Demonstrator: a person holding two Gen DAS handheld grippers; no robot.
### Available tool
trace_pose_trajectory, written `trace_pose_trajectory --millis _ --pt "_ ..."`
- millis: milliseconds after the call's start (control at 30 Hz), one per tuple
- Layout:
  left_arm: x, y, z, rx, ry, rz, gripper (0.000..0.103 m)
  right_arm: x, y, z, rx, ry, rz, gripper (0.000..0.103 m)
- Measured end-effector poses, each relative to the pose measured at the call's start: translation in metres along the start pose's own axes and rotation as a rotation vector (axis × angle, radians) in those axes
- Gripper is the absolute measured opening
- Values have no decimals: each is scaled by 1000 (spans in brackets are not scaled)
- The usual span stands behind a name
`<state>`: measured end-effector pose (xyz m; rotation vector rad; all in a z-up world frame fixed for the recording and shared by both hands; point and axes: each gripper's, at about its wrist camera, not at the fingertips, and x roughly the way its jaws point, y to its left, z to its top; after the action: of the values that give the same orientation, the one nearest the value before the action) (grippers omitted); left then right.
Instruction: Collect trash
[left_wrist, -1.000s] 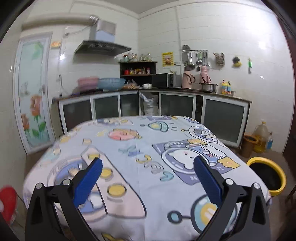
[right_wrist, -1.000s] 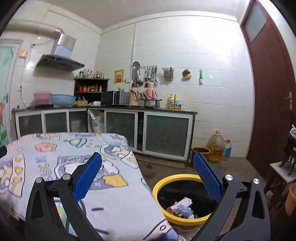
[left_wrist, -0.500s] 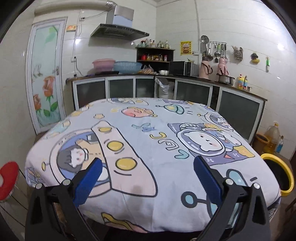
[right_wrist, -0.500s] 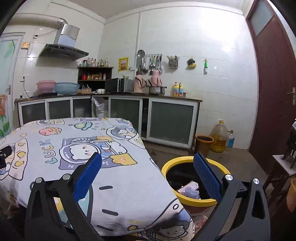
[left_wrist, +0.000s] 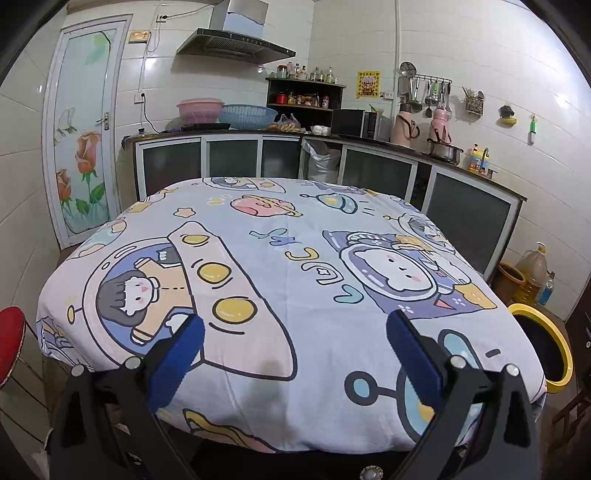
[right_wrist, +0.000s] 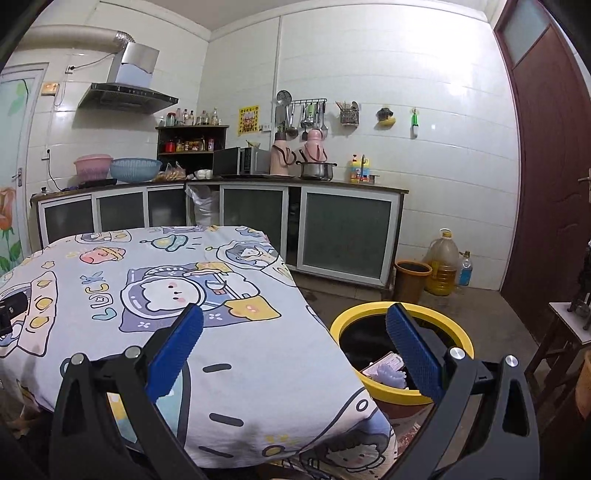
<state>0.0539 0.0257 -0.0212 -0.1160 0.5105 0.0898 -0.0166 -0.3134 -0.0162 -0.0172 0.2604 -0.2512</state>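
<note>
Right now, through your left wrist camera, your left gripper (left_wrist: 293, 334) hangs with its blue pads (left_wrist: 173, 363) spread wide and nothing between them, poised over the near edge of the table (left_wrist: 280, 266), whose cartoon space-print cloth stretches ahead of the fingers. Nothing loose shows on the cloth in this view. Off to the right of your right finger, down beside the table's corner, the yellow-rimmed trash bin (left_wrist: 554, 354) stands on the floor, only partly in frame. Far ahead runs the kitchen counter (left_wrist: 258, 133) with a pink basin (left_wrist: 199, 110) and a blue basket (left_wrist: 246, 115) on it, and at the far left edge a red stool (left_wrist: 10, 339) peeks in. Through your right wrist camera, your right gripper (right_wrist: 293, 334) is likewise wide apart and holds nothing. Its left finger hovers over the table's near right corner (right_wrist: 258, 369), while its right finger sits above the trash bin (right_wrist: 402, 314), which stands just beside the table on the floor. Inside the bin you can see collected trash (right_wrist: 386, 371): a pinkish wrapper and a pale crumpled piece, low against the near wall. Beyond the bin, against the far wall, stand a brown bucket (right_wrist: 412, 280), a large oil jug (right_wrist: 442, 262) and a small blue bottle (right_wrist: 464, 268). At the left edge, part of your left gripper's body (right_wrist: 13, 308) shows above the cloth.
</note>
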Motion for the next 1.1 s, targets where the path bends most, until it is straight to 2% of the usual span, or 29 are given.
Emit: trace_pose_trajectory --millis 167,1100 --pt "0 -5 -1 11 19 -16 95 3 1 -2 4 8 1 95" --pt "-9 -17 -1 51 8 -42 95 6 -3 -6 23 29 -15 95"
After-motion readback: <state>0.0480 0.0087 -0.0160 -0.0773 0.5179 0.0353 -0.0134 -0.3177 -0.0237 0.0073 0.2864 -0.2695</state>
